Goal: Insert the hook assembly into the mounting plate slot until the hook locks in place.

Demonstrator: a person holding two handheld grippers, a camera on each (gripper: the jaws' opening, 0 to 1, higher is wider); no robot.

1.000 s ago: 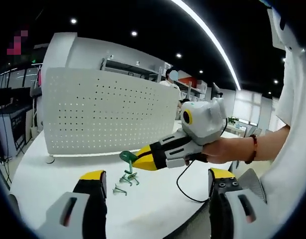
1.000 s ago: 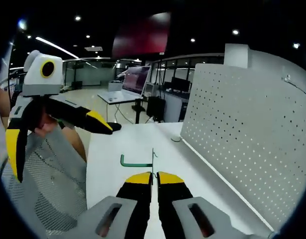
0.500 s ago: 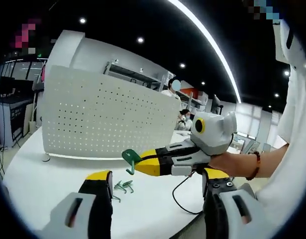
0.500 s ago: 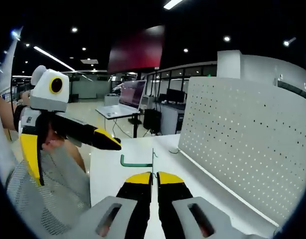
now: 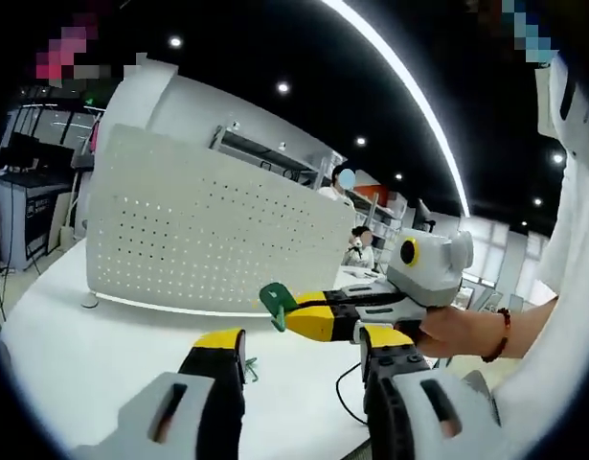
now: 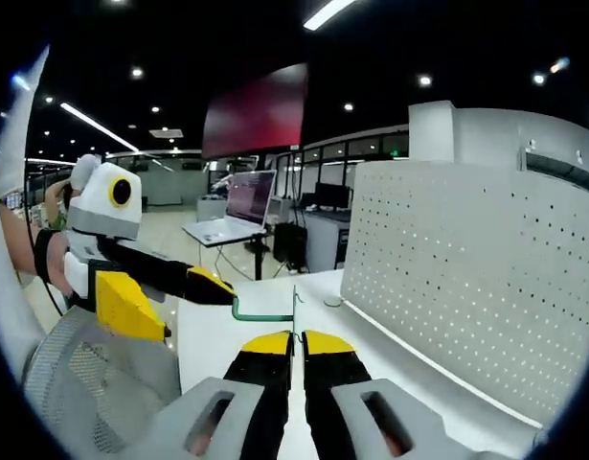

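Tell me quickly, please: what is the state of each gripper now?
Left gripper: open, holding nothing.
Right gripper: shut on the green hook, lifted near the white pegboard.

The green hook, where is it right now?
The hook is clamped in the right gripper, held in the air over the table, in front of the pegboard and not yet touching it.
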